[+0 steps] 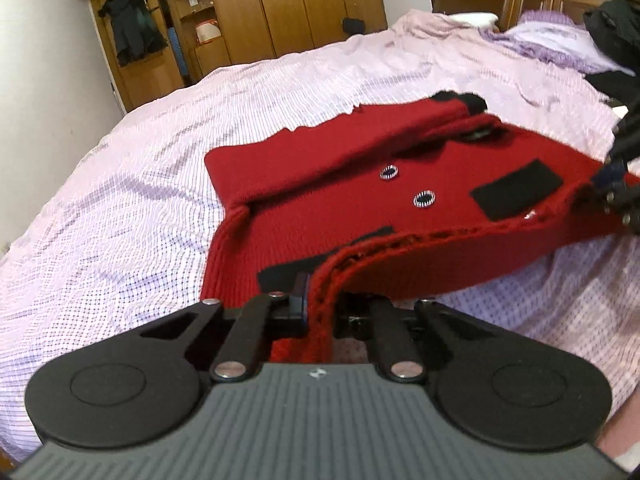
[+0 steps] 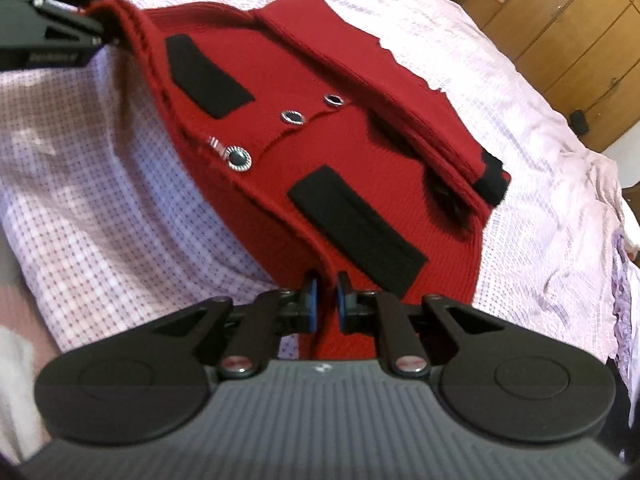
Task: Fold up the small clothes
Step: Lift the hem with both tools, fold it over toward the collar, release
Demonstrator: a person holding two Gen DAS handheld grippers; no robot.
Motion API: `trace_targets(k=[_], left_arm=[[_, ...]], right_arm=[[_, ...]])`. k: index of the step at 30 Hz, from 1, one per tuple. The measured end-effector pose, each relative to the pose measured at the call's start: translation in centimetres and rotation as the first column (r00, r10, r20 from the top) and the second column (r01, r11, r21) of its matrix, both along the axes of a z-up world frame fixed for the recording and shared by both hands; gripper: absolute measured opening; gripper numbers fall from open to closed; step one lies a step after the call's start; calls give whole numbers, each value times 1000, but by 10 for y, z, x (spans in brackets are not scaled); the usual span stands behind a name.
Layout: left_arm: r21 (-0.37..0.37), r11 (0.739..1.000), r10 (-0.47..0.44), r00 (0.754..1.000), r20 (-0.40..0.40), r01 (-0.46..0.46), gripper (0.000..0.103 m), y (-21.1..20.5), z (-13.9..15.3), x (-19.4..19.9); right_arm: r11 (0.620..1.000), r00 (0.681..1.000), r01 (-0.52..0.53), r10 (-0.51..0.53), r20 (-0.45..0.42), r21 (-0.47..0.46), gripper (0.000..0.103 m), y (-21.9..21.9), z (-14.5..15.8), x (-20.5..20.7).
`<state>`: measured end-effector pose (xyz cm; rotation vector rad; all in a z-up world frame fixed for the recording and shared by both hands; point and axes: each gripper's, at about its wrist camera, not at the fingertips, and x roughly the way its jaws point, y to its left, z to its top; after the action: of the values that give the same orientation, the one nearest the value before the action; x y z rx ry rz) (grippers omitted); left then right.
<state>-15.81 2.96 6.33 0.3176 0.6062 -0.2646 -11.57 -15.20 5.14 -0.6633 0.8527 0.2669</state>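
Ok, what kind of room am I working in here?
A bedroom, most likely. The red knitted garment lies on a bed covered with a pink checked sheet, wooden wardrobes line the far wall, and a dark piece of clothing hangs in an open wooden unit.

hidden: left claw (image 1: 320,304) right finger behind red cardigan (image 1: 360,184) hem | cut off: right claw (image 1: 616,184) body

Red knit cardigan (image 1: 360,168), black pocket flaps, near hem lifted off bed
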Motion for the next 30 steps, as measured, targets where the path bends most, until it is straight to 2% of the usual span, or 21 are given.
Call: trace_targets(k=[8,14,22,30], left_arm=[[-47,999,0,998,66,3,9,1,34,11],[-46,999,21,994,107,-16,8,-3,58,37],[-43,998,53,986,155,-47,9,-15,86,86],[-47,996,83,985,154,-77,8,-16,101,154]], right_arm=[[998,982,41,-50,181,58,8,-5,41,2],[988,942,88,-123,312,124,8,-15,70,23],[989,888,102,-139,438,106,7,-16,87,60],[989,844,116,-145,516,88,7,-14,94,114]])
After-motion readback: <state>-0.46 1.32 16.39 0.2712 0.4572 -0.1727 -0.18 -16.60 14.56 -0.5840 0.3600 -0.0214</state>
